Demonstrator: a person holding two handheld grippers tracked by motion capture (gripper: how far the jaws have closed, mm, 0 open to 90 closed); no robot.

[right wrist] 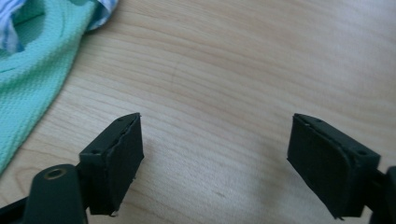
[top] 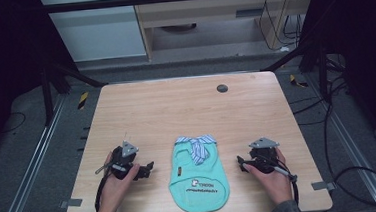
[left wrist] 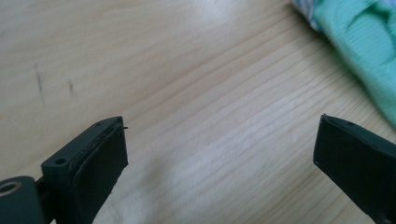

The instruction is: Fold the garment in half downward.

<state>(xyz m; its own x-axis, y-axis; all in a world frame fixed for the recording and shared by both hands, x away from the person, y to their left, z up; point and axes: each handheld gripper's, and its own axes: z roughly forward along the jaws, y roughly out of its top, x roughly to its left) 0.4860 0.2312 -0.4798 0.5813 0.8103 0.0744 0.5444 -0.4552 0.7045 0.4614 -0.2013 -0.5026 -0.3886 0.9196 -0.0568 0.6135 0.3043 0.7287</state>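
While mint vest (top: 199,173) lies flat on table (top: 176,107), left gripper (top: 149,168) and right gripper (top: 240,162) flank it, both spread, pinching nothing.

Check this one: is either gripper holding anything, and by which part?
Nothing is held. The left gripper and right gripper are open over bare table, either side of the green garment.

Pale wooden table (top: 186,106) on grey floor (top: 24,162)

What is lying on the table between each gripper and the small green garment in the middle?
Nothing visible. The left gripper and the right gripper rest on either side of the mint-green pet shirt, both with jaws open and pointing towards it. Bare wooden table lies in each gap; the gripper views show the same.
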